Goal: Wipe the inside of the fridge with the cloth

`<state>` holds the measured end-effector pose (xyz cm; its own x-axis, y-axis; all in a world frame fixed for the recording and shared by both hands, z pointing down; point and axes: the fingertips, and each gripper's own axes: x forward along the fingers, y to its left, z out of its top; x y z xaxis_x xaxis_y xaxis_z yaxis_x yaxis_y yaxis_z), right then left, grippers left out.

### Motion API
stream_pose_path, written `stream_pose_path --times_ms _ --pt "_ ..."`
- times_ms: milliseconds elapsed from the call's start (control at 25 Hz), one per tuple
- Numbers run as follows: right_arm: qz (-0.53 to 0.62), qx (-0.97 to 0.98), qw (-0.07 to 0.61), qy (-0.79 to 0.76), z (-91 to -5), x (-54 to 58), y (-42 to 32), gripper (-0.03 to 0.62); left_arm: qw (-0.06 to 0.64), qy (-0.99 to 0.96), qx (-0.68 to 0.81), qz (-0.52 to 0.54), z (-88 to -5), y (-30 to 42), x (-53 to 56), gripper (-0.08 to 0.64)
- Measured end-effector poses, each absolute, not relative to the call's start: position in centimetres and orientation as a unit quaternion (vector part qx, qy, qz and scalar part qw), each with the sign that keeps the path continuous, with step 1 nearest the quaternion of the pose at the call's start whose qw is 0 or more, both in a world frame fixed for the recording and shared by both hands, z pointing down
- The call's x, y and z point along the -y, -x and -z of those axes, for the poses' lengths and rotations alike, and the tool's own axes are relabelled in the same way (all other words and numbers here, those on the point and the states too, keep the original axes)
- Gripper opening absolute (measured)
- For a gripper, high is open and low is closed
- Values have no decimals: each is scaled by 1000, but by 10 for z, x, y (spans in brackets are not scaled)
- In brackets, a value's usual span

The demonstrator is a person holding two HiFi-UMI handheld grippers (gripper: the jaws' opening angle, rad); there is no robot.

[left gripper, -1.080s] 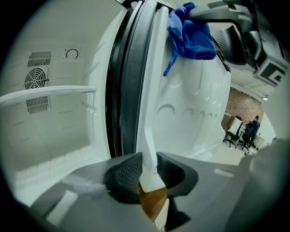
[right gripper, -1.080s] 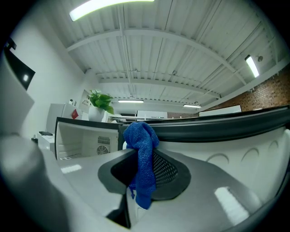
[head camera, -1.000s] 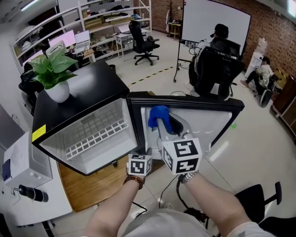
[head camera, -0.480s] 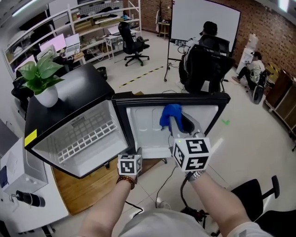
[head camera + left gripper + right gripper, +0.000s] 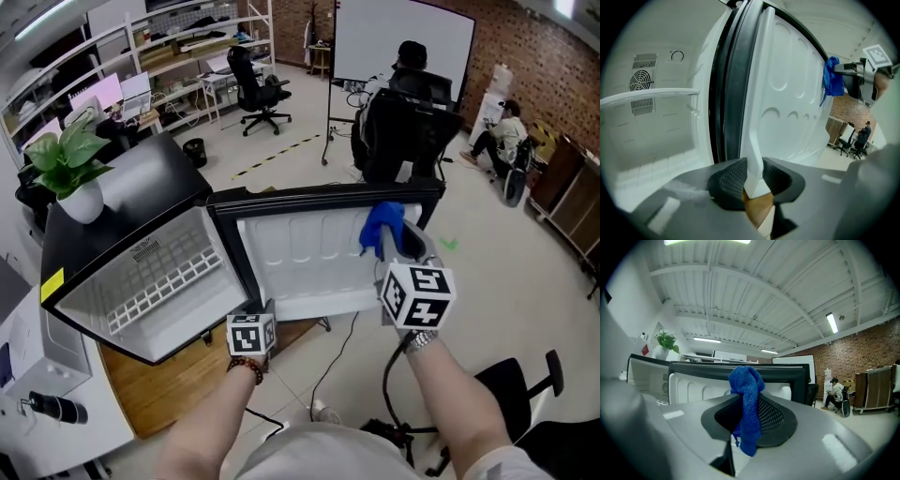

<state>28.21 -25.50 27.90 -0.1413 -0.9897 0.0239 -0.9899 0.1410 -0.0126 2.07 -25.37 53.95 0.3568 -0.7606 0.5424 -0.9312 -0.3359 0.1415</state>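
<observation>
Cloth (image 5: 746, 385) hangs with long axis vertical, pinched between right gripper (image 5: 749, 414) fingers (image 5: 774, 420).

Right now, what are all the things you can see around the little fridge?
fridge: one, black outside, white inside, standing open.
fridge door: one, white inner side, swung open.
wire shelf: one, white, inside the fridge.
plant: one, green in a white pot, on the fridge top.
cloth: one, blue, by the door's far top corner.
whiteboard: one, white, at the back.
people: two, seated beyond the door.
left tongs: one, grey, shut on the fridge door's edge.
right tongs: one, grey, shut on the cloth.
</observation>
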Motion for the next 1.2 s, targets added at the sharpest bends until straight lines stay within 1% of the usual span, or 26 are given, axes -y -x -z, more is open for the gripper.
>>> stream_pose_path --times_ms 280,560,720,1000,1200 --pt "-16 733 3 -680 -278 257 -322 78 226 -791 537 -189 -538 -22 254 104" --pt "-18 739 -7 -674 -275 249 -320 78 243 -787 536 -184 -538 -23 254 105" --pt "-15 782 -11 -623 -279 230 -263 78 244 -787 536 -181 -537 -25 256 106" --pt "-39 855 25 -516 -323 216 -138 78 251 -789 531 -180 -538 -25 255 107" --pt "-50 883 51 -464 -345 216 -78 78 257 -793 525 -171 -538 -27 256 107"
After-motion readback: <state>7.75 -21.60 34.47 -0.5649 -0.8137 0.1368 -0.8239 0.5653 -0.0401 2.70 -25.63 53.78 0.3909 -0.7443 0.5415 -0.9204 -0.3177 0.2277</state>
